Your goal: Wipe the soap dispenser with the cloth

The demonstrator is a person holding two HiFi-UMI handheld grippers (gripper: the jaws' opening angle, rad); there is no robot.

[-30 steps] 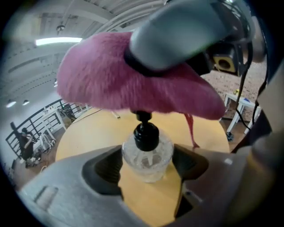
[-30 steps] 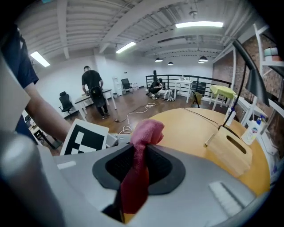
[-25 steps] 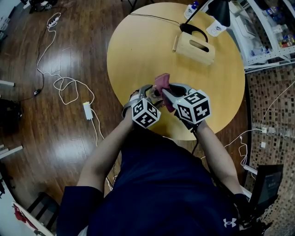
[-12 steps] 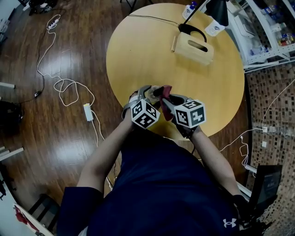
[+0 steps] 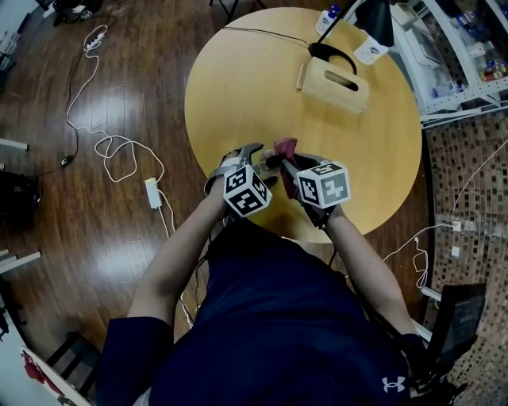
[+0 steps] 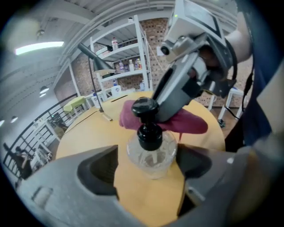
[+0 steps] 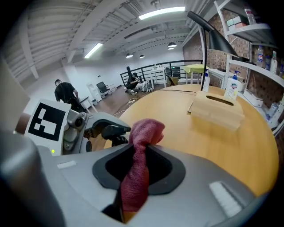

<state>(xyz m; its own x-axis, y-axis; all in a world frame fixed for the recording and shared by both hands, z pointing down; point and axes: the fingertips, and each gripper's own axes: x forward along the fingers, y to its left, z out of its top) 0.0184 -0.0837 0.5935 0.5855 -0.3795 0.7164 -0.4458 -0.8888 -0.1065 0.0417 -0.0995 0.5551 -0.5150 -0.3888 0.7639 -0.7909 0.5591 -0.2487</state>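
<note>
The only print I can make out is the black-and-white square patterns on the marker cubes [image 5: 247,191], which are not letters, and a small white logo [image 5: 394,384] on the person's dark navy shirt [image 5: 294,317]. The white pump bottles [image 7: 230,86] at the far rim carry labels too small to read.

The left gripper [image 6: 147,153] is clamped on the clear soap dispenser with the black pump [image 6: 148,139], its jaws pressing the bottle's two sides. I can't tell whether the base rests on the surface. The right gripper [image 7: 141,150] is clenched on the dark red terry cloth [image 7: 135,177], which runs up between its jaws. The cloth's bunched end sits right beside the pump head, on the side away from the person.

Both grippers work at the near edge of the round pale wooden counter [image 5: 254,87], close to the person's body. A wide bare stretch of counter lies between them and the light wooden box with a slot [image 5: 336,82] near the far rim. A black desk lamp [image 5: 379,20] stands beside that box. A white shelf unit [image 5: 460,71] crowds the counter's right side. To the left there is open dark wooden floor [image 5: 79,238] with white cables [image 5: 111,147] trailing across it.
</note>
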